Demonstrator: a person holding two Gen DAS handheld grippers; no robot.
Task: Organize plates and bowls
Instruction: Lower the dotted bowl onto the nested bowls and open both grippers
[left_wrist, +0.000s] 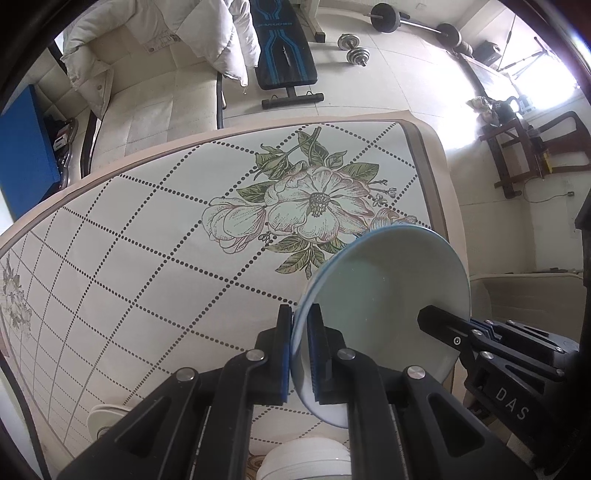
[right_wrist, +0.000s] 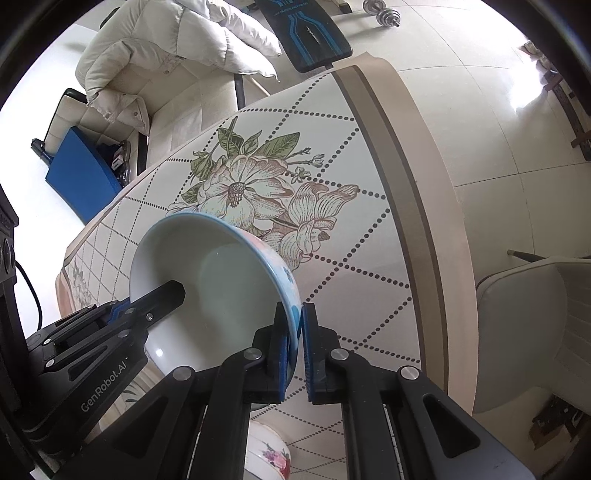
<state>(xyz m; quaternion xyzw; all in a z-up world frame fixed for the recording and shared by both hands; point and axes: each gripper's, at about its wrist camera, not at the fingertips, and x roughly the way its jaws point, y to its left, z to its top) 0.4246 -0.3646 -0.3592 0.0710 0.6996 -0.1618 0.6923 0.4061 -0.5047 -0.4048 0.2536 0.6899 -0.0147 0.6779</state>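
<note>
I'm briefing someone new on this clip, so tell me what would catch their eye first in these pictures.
First, the white bowl with a blue rim, tilted above the table and pinched by its rim on opposite sides by the left claw and the right claw. Next, the big flower print on the dotted-diamond tablecloth beneath it. Beyond the table lie a weight bench and dumbbells.

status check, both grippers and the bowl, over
Left gripper and right gripper both shut on opposite rims of the blue-rimmed bowl. Bowl tilted above the floral tablecloth. Nothing in the way.
</note>
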